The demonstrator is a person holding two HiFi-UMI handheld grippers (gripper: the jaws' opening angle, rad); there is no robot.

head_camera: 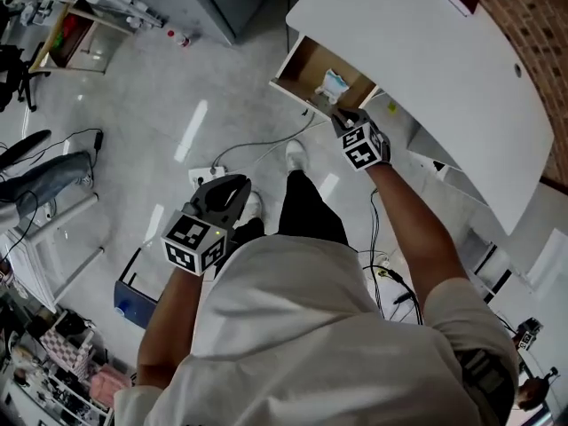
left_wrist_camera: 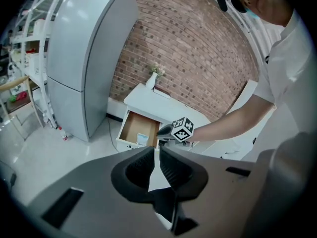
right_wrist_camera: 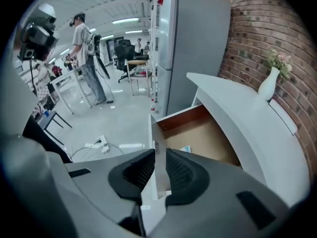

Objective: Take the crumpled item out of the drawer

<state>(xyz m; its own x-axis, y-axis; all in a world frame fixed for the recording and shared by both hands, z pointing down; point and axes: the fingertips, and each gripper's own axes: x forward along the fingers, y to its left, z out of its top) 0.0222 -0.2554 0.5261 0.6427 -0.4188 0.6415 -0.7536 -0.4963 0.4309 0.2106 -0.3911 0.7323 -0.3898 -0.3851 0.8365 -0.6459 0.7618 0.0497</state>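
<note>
Workshop-type room: glossy grey floor [head_camera: 169, 105], red brick wall [head_camera: 532, 16] behind a white curved desk [head_camera: 426, 69].

Drawer [head_camera: 293, 67] already pulled well out. Plain brown board inside, matte. Flat white front panel [right_wrist_camera: 157, 133], smooth, thin-edged.

Right gripper [head_camera: 340, 114] at that panel, ribbed black pads closed down on its top edge, one on each side. Reads as clamped on the panel, nothing else held.

Left gripper [head_camera: 232, 187] low by the hip, well apart from the desk. Jaws drawn nearly together, only a sliver of gap, empty.

Crumpled item [head_camera: 335, 85] still lying in the drawer, near the front, just behind the right gripper. Small, pale blue-white, creased. Looks like thin paper or plastic wrap, though too small to confirm. Probably soft and light, likely to squash under the pads rather than slip.

Progress call: opening step done, retrieval not started.

Left to do: release the panel, reach in over the front, pinch the wad, lift it clear of the drawer walls.
</note>
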